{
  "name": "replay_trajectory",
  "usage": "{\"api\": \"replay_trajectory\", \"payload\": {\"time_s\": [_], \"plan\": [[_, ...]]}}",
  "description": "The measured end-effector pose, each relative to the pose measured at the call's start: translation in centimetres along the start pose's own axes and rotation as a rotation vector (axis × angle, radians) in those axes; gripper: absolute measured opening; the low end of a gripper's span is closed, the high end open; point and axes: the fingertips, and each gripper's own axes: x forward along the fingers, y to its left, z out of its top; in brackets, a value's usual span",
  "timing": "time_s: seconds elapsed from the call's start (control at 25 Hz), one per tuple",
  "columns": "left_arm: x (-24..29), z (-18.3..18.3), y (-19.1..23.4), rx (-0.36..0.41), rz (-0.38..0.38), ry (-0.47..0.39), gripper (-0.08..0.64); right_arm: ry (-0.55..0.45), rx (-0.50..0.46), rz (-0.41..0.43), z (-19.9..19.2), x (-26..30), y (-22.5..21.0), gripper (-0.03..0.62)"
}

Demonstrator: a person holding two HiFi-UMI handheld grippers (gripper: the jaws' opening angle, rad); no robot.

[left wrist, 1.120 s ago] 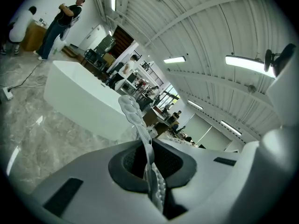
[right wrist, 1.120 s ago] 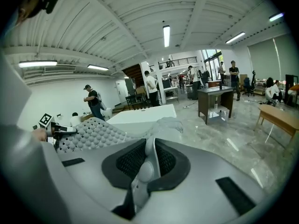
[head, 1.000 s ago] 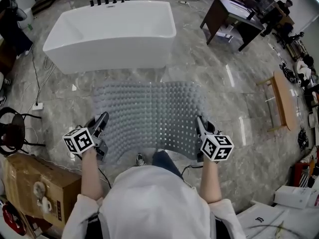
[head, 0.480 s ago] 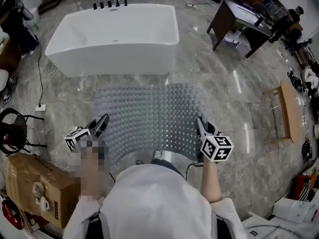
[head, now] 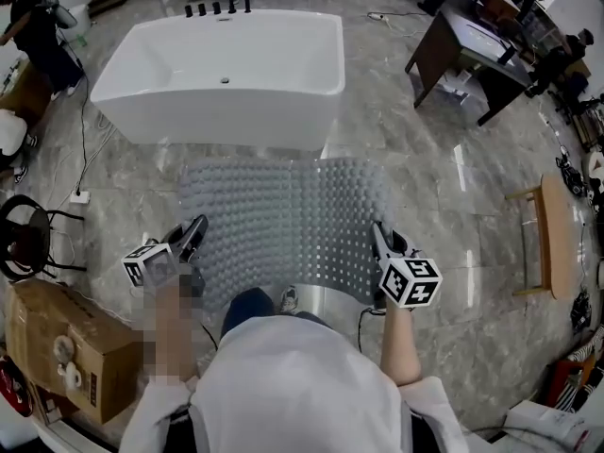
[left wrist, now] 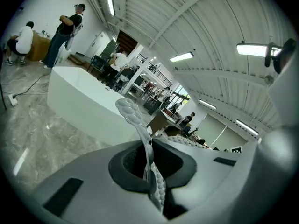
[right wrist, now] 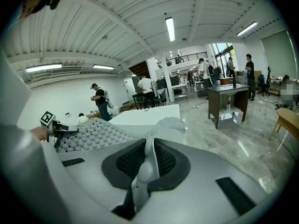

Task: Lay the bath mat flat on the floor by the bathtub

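Observation:
A translucent grey bath mat (head: pixel 283 220) with rows of bumps and square holes hangs stretched out between my two grippers, above the marble floor in front of the white bathtub (head: pixel 222 69). My left gripper (head: pixel 192 239) is shut on the mat's near left edge; in the left gripper view the mat's edge (left wrist: pixel 140 125) is pinched between the jaws. My right gripper (head: pixel 380 243) is shut on the near right edge, and the right gripper view shows the mat's bumpy sheet (right wrist: pixel 100 132) running left from the jaws. The far edge of the mat reaches close to the tub's side.
A dark desk (head: pixel 477 50) stands at the back right and a wooden bench (head: pixel 547 234) at the right. A cardboard box (head: pixel 61 343) and a black chair (head: pixel 24 243) are at the left, with a power strip (head: pixel 77 196) and cable on the floor. Several people stand in the background.
The view has shifted forward, so the bathtub sits lower and nearer in the picture. The mat stays stretched between both grippers, which hold the same places.

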Motion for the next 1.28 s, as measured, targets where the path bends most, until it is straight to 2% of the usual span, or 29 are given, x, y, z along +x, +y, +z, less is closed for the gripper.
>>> {"api": "replay_trajectory", "payload": {"time_s": [0.28,0.56,0.88,1.28], "plan": [[1.4,1.6,1.3,-0.001,0.026,0.003,0.043,0.012,0.009,0.018,0.6,2.6,-0.2,0.041],[4.2,3.9,4.0,-0.010,0.018,0.019,0.043,0.019,0.018,-0.005,1.6,6.0,-0.4,0.041],[7.8,8.5,8.1,-0.010,-0.013,0.051,0.043,0.019,0.023,-0.058,4.0,11.2,0.5,0.041],[12.3,15.1,12.2,0.036,-0.078,0.090,0.043,-0.022,0.051,-0.139,7.5,16.8,1.7,0.043]]}}
